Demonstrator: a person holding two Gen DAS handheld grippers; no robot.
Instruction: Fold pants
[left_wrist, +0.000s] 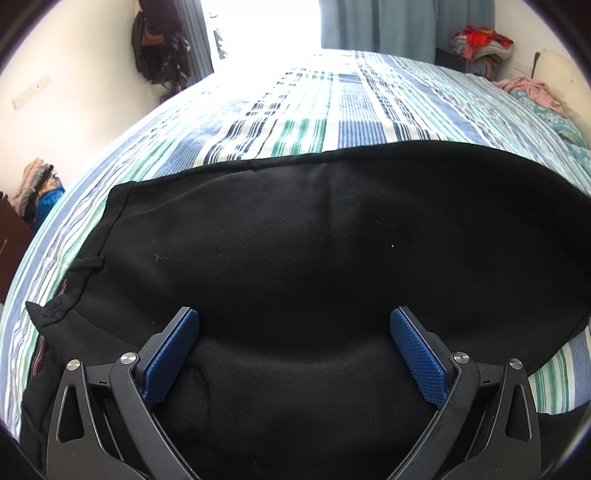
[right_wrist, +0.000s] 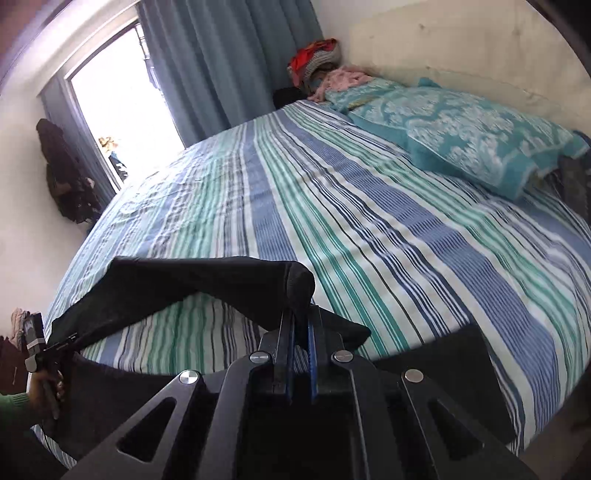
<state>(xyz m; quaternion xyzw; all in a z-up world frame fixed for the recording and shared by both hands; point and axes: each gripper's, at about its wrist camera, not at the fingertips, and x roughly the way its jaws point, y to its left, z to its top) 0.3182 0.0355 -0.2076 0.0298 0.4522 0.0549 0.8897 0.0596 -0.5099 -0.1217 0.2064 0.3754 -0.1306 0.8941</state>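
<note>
Here the black pants (left_wrist: 314, 240) lie spread across the near part of the bed (left_wrist: 332, 110), filling the left wrist view from about 9 o'clock to 3 o'clock, with a hemmed edge and a small loop or cord end at the 9 o'clock side. In the right wrist view one end of the same pants (right_wrist: 184, 288) is lifted off the sheet, bunched into a rounded fold just above the fingers.

The right gripper (right_wrist: 301, 332) is clamped on that bunched end, jaws nearly together with cloth pinched between the blue pads. The left gripper (left_wrist: 295, 354) stands with its jaws wide apart over the black fabric, gripping nothing; whether its tips touch the cloth I cannot tell.

The fabric looks soft, limp and fairly thick, like fleece or jersey, so it should drape and sag rather than hold a crease; probably light, not slippery, not fragile. A hem, waistband or doubled edge would give the surest hold.

The striped blue, green and white sheet is smooth but soft. A teal patterned pillow (right_wrist: 480, 147) sits at 2 o'clock, blue curtains (right_wrist: 229, 66) and a bright window (right_wrist: 118, 96) beyond at 11 o'clock.
</note>
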